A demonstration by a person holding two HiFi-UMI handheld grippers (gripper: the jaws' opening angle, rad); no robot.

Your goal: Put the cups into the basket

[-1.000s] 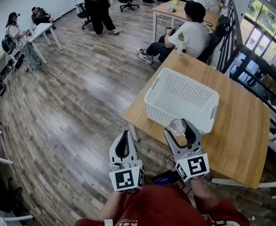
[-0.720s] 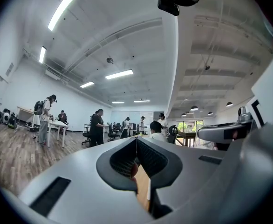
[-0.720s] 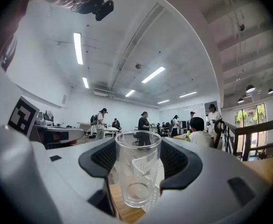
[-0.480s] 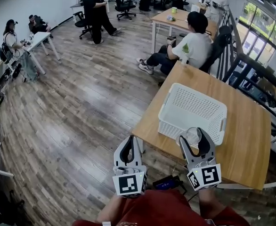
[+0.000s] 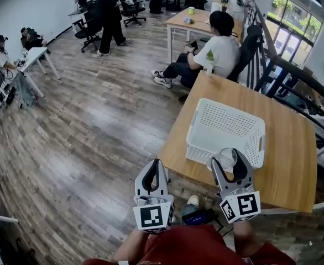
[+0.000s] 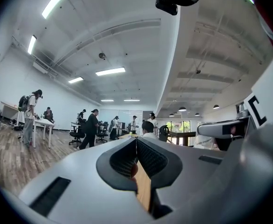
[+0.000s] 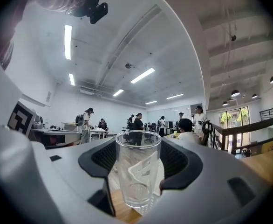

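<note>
Right gripper (image 5: 226, 157) has its fingers clamped on a clear glass cup (image 7: 137, 169), right at the white basket's (image 5: 203, 150) near wall. Can't tell if the cup's base touches the table (image 5: 286, 148). Left gripper (image 5: 154, 166) fingers are pinched together, empty, off the table's corner over the floor (image 5: 95, 148).
</note>
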